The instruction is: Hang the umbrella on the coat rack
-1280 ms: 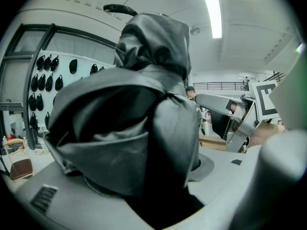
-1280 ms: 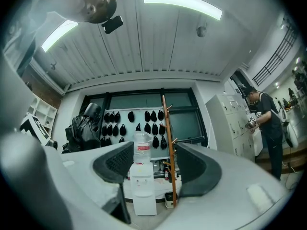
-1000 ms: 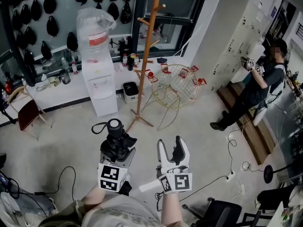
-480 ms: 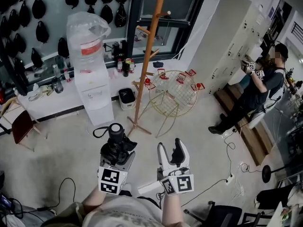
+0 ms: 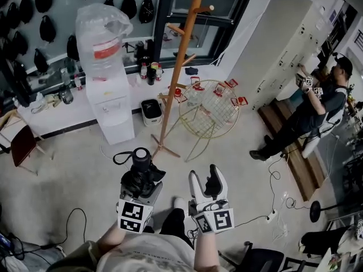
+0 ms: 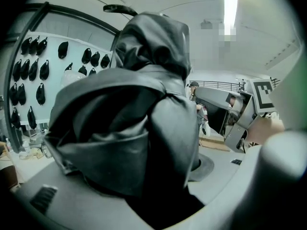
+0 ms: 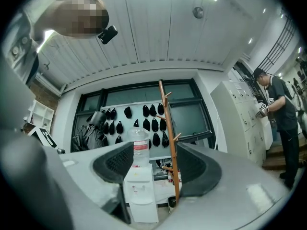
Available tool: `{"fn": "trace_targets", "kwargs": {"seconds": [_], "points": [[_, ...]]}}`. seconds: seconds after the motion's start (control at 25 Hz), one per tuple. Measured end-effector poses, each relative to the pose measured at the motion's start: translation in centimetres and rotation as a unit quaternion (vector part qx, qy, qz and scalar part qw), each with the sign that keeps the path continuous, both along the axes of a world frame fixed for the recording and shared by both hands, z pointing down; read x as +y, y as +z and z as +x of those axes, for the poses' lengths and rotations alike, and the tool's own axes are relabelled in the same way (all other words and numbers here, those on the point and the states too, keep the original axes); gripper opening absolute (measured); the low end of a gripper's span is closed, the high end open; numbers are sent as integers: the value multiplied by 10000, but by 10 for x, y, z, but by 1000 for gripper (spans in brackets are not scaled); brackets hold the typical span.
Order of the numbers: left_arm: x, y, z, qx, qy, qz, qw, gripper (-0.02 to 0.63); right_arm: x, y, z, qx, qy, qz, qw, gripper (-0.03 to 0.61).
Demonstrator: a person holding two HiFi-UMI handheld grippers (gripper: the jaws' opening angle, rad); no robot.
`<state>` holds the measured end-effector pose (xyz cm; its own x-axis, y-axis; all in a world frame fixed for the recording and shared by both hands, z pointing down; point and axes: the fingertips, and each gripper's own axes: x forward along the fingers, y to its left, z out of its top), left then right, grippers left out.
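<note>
My left gripper pinches the umbrella; right gripper has jaws spread, empty. Rack at 12 o'clock, well apart; I fear the floppy strap may miss a peg

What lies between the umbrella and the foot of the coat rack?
Only bare floor lies between the umbrella and the coat rack, as the head view shows. The water dispenser stands off to the left.
</note>
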<state>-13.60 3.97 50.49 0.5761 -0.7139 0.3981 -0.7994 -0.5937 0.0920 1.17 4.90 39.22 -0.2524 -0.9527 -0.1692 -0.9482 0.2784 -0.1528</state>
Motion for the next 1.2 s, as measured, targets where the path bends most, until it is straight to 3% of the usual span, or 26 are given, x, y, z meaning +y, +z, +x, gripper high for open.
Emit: {"fn": "trace_targets", "kwargs": {"seconds": [0.4, 0.76, 0.96, 1.2], "points": [[-49, 8, 46, -133, -373, 52, 9992, 308, -65, 5, 46, -143, -522, 97, 9985, 272], [-108, 1, 115, -48, -765, 23, 9971, 308, -132, -5, 98, -70, -1347, 217, 9906, 272], [-129, 7, 155, -42, -844, -56, 9964, 308, -151, -17, 111, -59, -2285, 360, 9729, 272], [-150, 17, 193, -116, -788, -70, 9968, 308, -165, -22, 110, -74, -3476, 329, 9370, 272]]}}
